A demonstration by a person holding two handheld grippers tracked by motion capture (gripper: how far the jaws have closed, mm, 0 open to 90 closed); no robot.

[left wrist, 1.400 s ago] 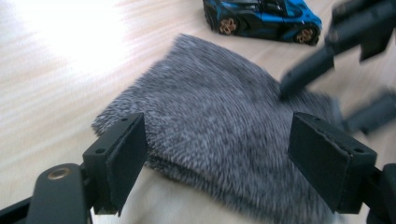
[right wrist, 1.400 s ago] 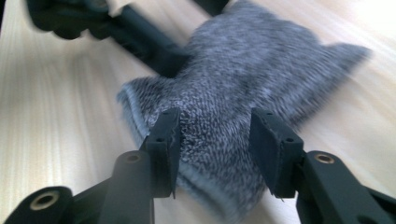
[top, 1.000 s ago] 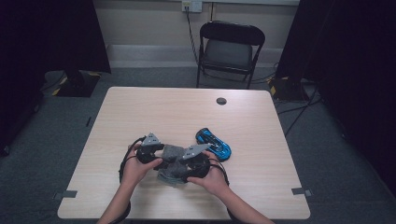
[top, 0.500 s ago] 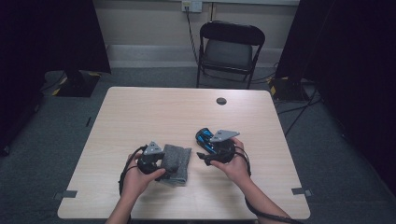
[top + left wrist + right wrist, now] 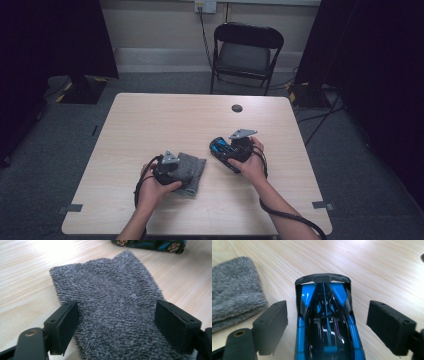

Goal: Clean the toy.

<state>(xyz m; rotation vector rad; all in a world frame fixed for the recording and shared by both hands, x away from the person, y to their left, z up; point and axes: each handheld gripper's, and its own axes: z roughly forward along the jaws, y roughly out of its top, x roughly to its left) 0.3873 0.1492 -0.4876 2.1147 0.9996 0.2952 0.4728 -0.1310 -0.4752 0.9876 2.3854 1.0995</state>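
The right gripper (image 5: pixel 328 325) is held with its jaws spread, having just been opening; the blue toy car (image 5: pixel 327 322) lies between them, untouched by either pad; the left gripper (image 5: pixel 116 325) is held wide over the folded grey cloth (image 5: pixel 110 307), unclamped; both things rest near each other on the wooden table (image 5: pixel 165 120).

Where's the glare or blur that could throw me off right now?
Left gripper view: bright glare washes out the table at top left; the toy car at the top edge is soft. Right gripper view: reflections streak the car's glossy body; near tool pads slightly blurred. High view: evenly lit, dark surroundings.
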